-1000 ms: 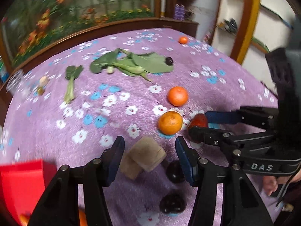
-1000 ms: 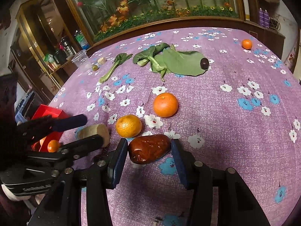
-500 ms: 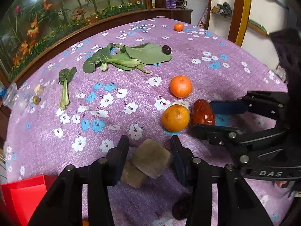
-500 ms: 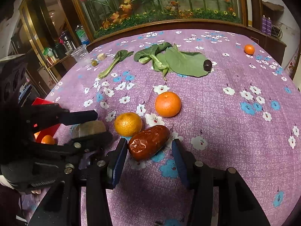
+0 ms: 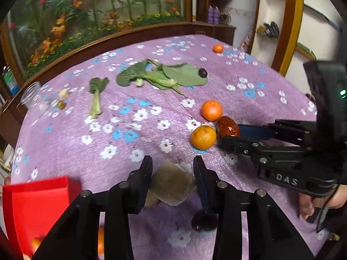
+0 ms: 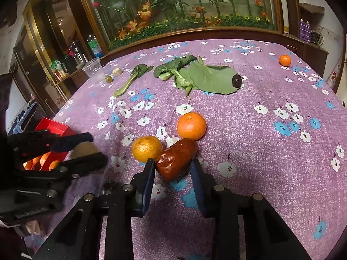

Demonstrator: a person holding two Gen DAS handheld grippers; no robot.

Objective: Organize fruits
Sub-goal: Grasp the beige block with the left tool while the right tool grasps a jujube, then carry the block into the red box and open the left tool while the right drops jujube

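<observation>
Lettering, right gripper [image 5: 229, 133]: white capitals "DAS" along its black body, seen from the left wrist camera.
Other text: nothing else comes through sharp enough to read.

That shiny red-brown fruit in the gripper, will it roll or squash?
The date, pinched in the right gripper, is oblong, so it probably rolls only sideways. Its wrinkled, glossy skin suggests it is soft and may dent or slip.

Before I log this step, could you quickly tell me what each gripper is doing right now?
Left gripper: just closed on the tan, cut kiwi-like fruit piece.
Right gripper: just closed on the glossy reddish-brown oblong fruit.
</observation>
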